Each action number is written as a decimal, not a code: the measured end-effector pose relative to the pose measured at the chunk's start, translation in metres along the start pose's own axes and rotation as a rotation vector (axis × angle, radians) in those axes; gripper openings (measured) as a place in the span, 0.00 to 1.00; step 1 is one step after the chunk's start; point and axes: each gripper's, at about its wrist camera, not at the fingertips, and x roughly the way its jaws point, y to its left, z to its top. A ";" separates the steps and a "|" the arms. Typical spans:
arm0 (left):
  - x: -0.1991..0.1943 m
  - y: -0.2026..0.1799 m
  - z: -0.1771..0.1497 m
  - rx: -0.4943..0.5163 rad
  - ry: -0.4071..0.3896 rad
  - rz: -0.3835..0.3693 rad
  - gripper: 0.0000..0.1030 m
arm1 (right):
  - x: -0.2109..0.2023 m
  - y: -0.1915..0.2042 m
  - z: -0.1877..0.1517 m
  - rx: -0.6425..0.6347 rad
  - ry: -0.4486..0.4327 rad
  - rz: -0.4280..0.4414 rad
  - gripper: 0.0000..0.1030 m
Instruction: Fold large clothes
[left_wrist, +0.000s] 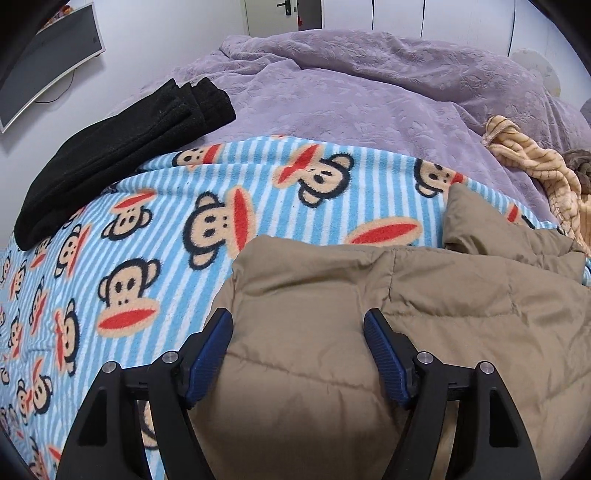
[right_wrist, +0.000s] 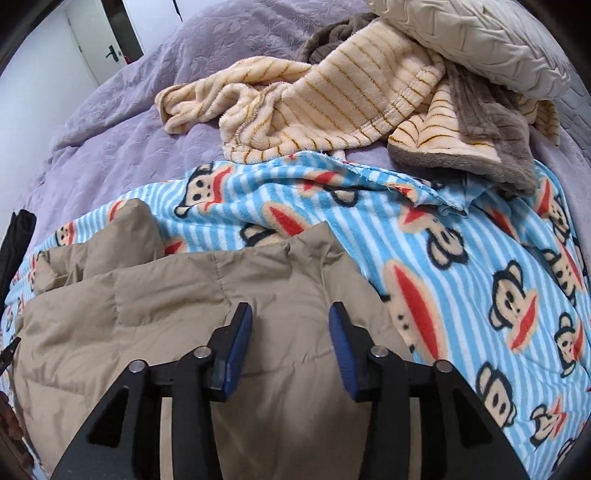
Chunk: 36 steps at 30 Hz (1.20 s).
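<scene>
Two pairs of blue-padded black fingers hang spread above a tan quilted puffer jacket (left_wrist: 369, 314) on a bed. Seen from its own wrist camera, the left gripper (left_wrist: 298, 325) has its pads (left_wrist: 212, 354) set wide apart with only jacket fabric showing in the gap and nothing clamped. The right gripper (right_wrist: 290, 317) is parted too, a little narrower, its pads (right_wrist: 238, 343) likewise empty over the padded cloth. Whether either set touches the jacket cannot be told.

The jacket lies bunched and partly folded on a light-blue and white striped fleece blanket printed with cartoon monkey faces (left_wrist: 147, 258), which covers the near part of the bed; a sleeve or flap of the jacket rises at its far edge in both views. Beyond the blanket spreads a lilac embossed bedspread (left_wrist: 351, 92).

At the far left in the left wrist view, a folded black knitted garment (left_wrist: 122, 147) rests half on the monkey blanket, half on the bedspread. In the right wrist view, a crumpled cream fleece with thin brown stripes and a grey-brown lining (right_wrist: 314, 96) overlaps the blanket's far edge, with a beige quilted pillow (right_wrist: 480, 40) resting on top of it. A dark flat screen (left_wrist: 48, 55) hangs on the white wall at the left, and a white door with a dark handle (right_wrist: 96, 48) stands beyond the bed
</scene>
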 end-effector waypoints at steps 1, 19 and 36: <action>-0.006 0.001 -0.004 -0.001 0.005 -0.003 0.73 | -0.007 0.003 -0.005 0.000 -0.004 0.010 0.52; -0.081 0.011 -0.111 -0.088 0.117 -0.063 0.99 | -0.088 -0.032 -0.127 0.148 0.119 0.160 0.70; -0.085 0.018 -0.152 -0.097 0.189 -0.085 0.99 | -0.071 -0.030 -0.177 0.295 0.232 0.335 0.83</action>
